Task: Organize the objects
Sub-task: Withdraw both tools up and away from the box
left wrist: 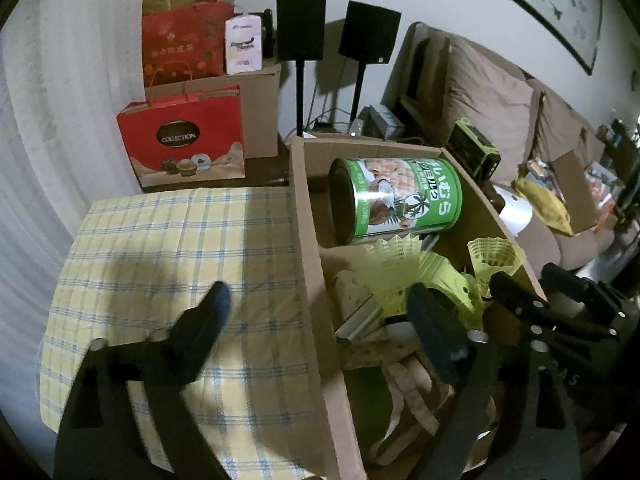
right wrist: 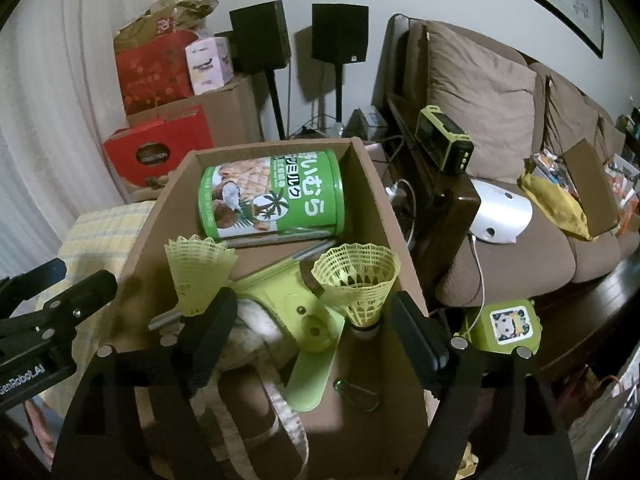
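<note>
Sofa (right wrist: 492,128) with brown cushions lies ahead and to the right of your right tongs (right wrist: 320,332), well apart from them. The checked cloth (left wrist: 168,264) spreads under your left tongs (left wrist: 324,316); one finger hangs over the cloth, the other over the cardboard box (left wrist: 308,248), so the box's near wall runs between your left fingers. The box sits directly ahead of your right tongs, open at the top. Inside, at the far end from both tongs, a green tin (right wrist: 276,196) lies on its side. Nearer you, a lime-green plastic gadget (right wrist: 296,304) lies between your right fingers, on a pale fabric bag (right wrist: 256,396). Two yellow-green shuttlecocks stand skirt-up: left shuttlecock (right wrist: 198,268) just beyond your right tongs' left finger, right shuttlecock (right wrist: 358,280) between the fingers, nearer the right one. A small carabiner (right wrist: 358,394) lies on the box floor, close under your right tongs. Both tongs stand wide apart, holding nothing.
</note>
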The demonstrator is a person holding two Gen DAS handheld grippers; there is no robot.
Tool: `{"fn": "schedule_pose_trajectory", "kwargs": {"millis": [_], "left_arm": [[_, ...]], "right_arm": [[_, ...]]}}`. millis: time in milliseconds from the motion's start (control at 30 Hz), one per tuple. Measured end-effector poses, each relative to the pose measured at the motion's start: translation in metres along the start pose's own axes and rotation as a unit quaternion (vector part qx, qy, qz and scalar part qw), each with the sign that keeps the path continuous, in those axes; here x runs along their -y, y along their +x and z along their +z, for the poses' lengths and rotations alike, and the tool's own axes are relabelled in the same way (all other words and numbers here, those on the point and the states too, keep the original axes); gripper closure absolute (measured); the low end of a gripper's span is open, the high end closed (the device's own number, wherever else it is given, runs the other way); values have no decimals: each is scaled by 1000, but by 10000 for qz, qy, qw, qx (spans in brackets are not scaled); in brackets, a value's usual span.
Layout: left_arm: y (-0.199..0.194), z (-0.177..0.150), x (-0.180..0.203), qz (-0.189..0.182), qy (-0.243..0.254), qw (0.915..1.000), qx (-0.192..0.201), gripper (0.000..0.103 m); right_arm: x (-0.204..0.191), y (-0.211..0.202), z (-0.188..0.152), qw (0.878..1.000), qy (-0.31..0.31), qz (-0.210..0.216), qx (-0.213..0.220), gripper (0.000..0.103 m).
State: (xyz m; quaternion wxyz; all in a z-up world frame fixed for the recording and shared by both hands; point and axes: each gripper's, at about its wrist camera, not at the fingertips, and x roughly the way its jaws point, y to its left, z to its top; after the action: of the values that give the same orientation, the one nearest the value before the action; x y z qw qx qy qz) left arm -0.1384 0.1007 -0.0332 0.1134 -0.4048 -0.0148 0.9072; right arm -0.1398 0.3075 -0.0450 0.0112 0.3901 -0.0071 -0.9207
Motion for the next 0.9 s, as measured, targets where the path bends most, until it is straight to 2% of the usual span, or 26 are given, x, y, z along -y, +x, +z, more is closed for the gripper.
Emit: {"fn": "schedule_pose_trajectory", "kwargs": {"millis": [67, 467, 600, 900], "left_arm": [[-4, -1, -2, -56, -28, 10000, 36, 1], [-22, -6, -15, 30, -65, 9999, 101, 0], [-28, -9, -19, 164, -38, 9997, 148, 0], [-43, -23, -32, 326, -93, 9992, 217, 0]], "right_arm": [[-1, -3, 0, 10000, 16, 34, 11, 19], [-8, -20, -2, 9999, 53, 67, 148, 5], [-10, -30, -3, 9995, 90, 123, 272, 1], [-22, -48, -13, 9991, -3, 111, 397, 1]]}}
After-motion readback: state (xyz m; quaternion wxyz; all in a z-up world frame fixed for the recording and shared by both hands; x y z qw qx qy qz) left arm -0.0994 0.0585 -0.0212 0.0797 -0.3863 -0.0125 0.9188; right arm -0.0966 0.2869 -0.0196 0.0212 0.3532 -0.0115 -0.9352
